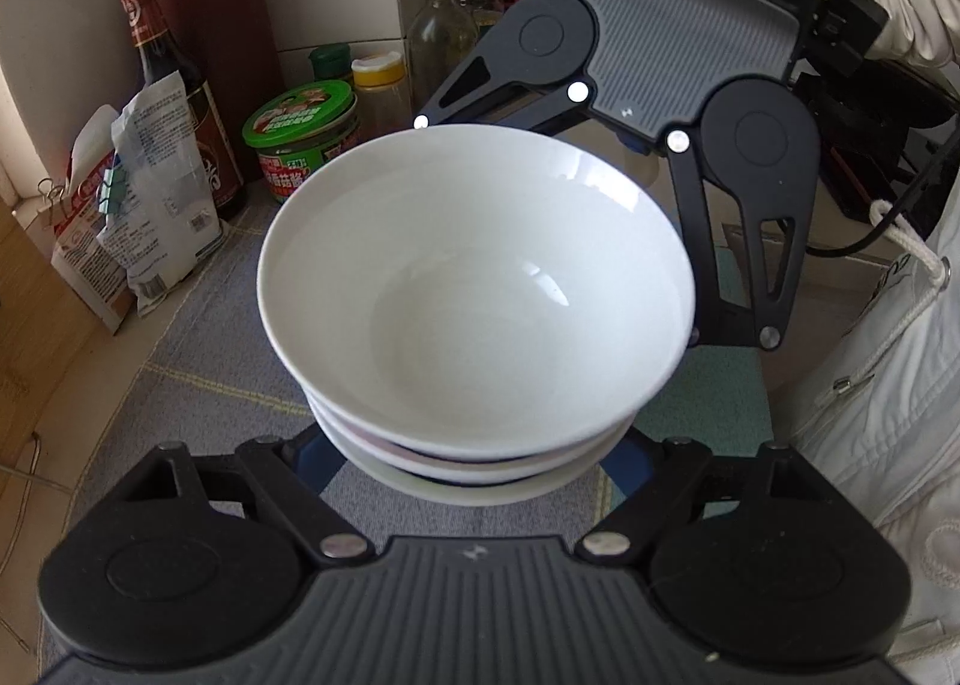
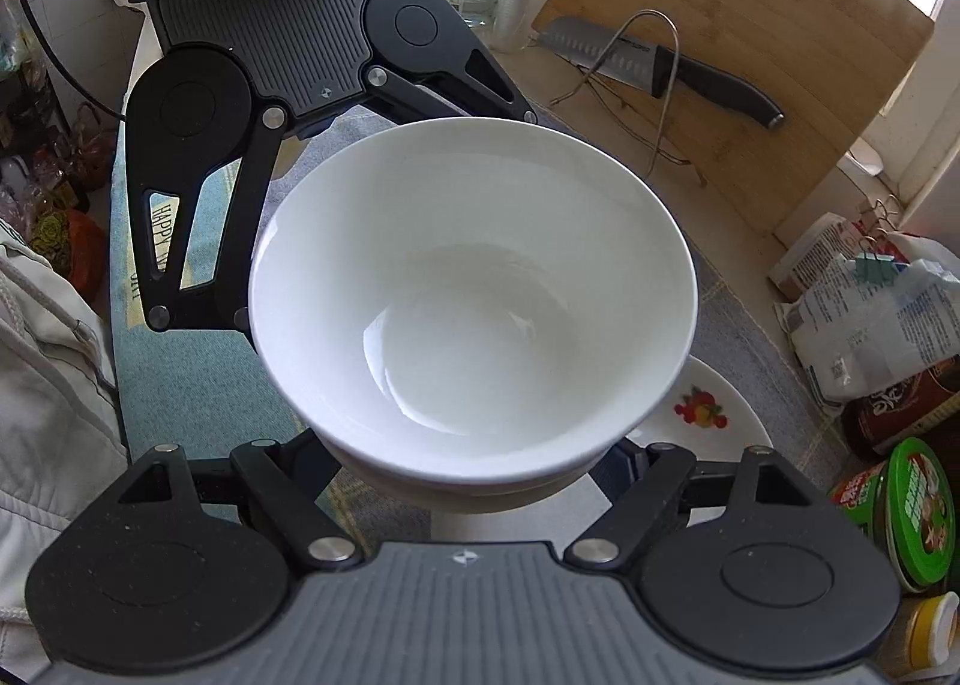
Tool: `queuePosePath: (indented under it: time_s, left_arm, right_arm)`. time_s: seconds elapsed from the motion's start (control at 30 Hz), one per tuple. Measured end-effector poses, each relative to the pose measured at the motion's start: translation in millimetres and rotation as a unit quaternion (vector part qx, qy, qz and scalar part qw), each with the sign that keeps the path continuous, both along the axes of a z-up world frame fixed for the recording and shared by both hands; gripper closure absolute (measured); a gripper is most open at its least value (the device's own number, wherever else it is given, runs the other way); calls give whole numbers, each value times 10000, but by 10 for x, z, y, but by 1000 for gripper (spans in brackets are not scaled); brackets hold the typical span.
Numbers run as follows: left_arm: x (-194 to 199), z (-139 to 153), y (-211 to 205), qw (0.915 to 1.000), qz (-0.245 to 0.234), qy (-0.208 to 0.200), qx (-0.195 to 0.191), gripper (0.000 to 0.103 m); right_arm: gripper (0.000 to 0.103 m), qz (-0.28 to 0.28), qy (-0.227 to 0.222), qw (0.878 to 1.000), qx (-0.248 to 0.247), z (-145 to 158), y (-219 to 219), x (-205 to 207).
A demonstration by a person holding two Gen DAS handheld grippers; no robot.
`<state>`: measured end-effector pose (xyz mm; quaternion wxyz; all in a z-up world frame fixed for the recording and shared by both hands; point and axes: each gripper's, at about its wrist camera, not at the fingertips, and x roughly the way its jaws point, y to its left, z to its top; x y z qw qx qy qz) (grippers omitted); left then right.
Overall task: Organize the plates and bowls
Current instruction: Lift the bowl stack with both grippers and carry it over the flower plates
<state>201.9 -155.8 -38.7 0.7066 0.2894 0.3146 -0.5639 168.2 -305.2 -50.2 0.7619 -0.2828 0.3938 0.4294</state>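
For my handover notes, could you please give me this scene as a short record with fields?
stack: glossy white ceramic bowl nested on other white bowls
plate: white plate with fruit print, partly under the stack
surface: pale blue checked cloth mat
left gripper: low at the stack, fingertips hidden by bowls
right gripper: low at the opposite side, fingertips hidden
background: black-handled kitchen knife against a wooden cutting board

A glossy white ceramic bowl point(image 2: 474, 289) is seen nested on a stack of white dishes, flanked low down by the right hand-held gripper point(image 2: 474, 469), its fingertips hidden. The left hand-held gripper point(image 2: 384, 145) is seen opposite. A black-handled knife point(image 2: 660, 64) lies against a wooden cutting board point(image 2: 780, 85).
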Motion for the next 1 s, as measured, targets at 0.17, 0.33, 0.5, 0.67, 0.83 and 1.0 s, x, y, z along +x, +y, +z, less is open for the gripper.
queuePosePath:
  time_s: [0.17, 0.33, 0.5, 0.67, 0.83, 1.0]
  left_arm:
    - [93, -20, -265, 9999, -76, -71, 3, 17]
    - [213, -101, -485, 9999, -120, -104, 25, 17]
    - [283, -197, -632, 9999, -126, -90, 48, 17]
    - [339, -278, -695, 9999, -84, -33, 82, 17]
    - [400, -319, -721, 9999, -20, 53, 103, 17]
    - [430, -318, -703, 9999, 20, 133, 54, 17]
  right_arm:
    - [16, -98, -60, 9999, -56, -8, -247, 86]
    - [16, -209, -60, 9997, -130, -65, -447, 179]
    - [16, -289, 24, 9994, -177, -150, -571, 282]
    - [16, -292, 118, 9993, -197, -238, -599, 376]
    - [16, -313, 183, 9992, -182, -260, -618, 422]
    - [16, -309, 218, 9992, -158, -260, -629, 445]
